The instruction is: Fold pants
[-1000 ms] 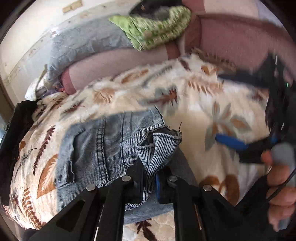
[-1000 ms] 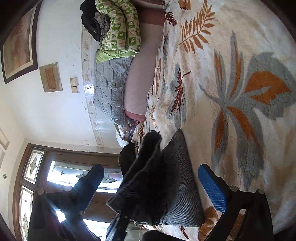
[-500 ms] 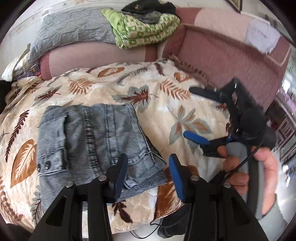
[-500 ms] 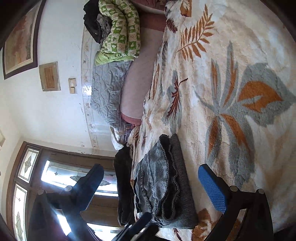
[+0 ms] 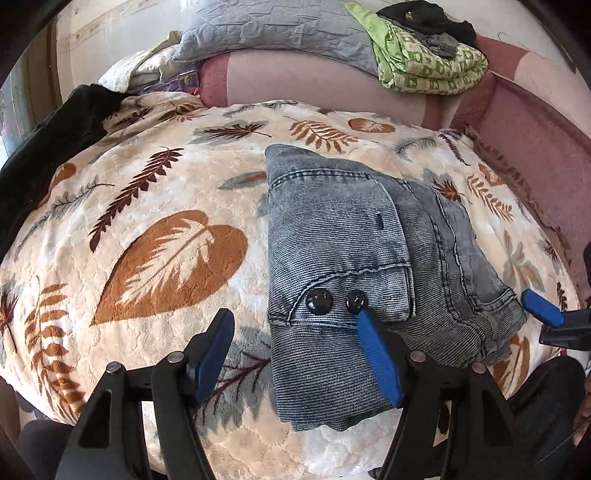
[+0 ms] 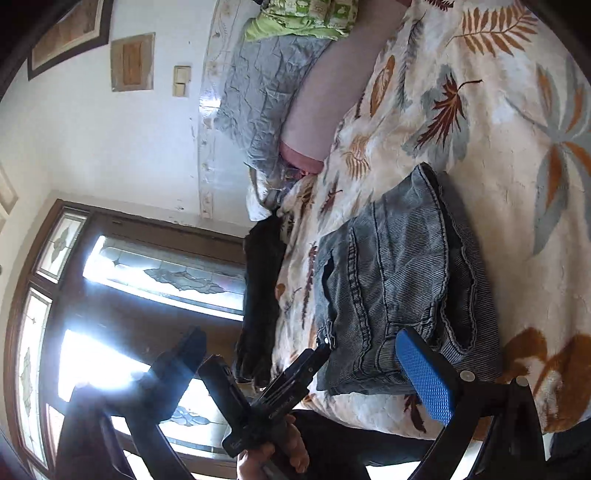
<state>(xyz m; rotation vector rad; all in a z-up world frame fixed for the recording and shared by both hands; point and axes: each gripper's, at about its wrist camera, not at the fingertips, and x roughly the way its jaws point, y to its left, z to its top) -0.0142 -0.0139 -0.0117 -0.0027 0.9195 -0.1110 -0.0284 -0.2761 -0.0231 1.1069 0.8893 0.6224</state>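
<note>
The grey-blue jeans (image 5: pixel 351 251) lie folded in a compact stack on the leaf-patterned blanket (image 5: pixel 147 229), button flap on top. My left gripper (image 5: pixel 295 354) hovers over their near edge. Its jaws are opening, and nothing is pinched between the blue pads. Its right pad overlaps the jeans in the picture, while the left pad hangs over bare blanket. One blue pad (image 5: pixel 541 312) of the right gripper shows at the jeans' right corner. In the right wrist view the jeans (image 6: pixel 399 280) lie ahead of my right gripper (image 6: pixel 299 369), which stands wide open and holds nothing.
A dark garment (image 5: pixel 44 147) drapes the blanket's left edge. A grey quilt (image 5: pixel 277 33) and a green patterned bundle (image 5: pixel 424 62) sit on the pink sofa back (image 5: pixel 535 140). A bright glazed door (image 6: pixel 129 277) lies beyond the near edge. A hand (image 6: pixel 275 454) holds the left gripper's handle.
The left gripper let go of the jeans' fold, opened and drew back toward the near left. The jeans dropped flat into a folded stack. The right gripper pulled back, still open.
</note>
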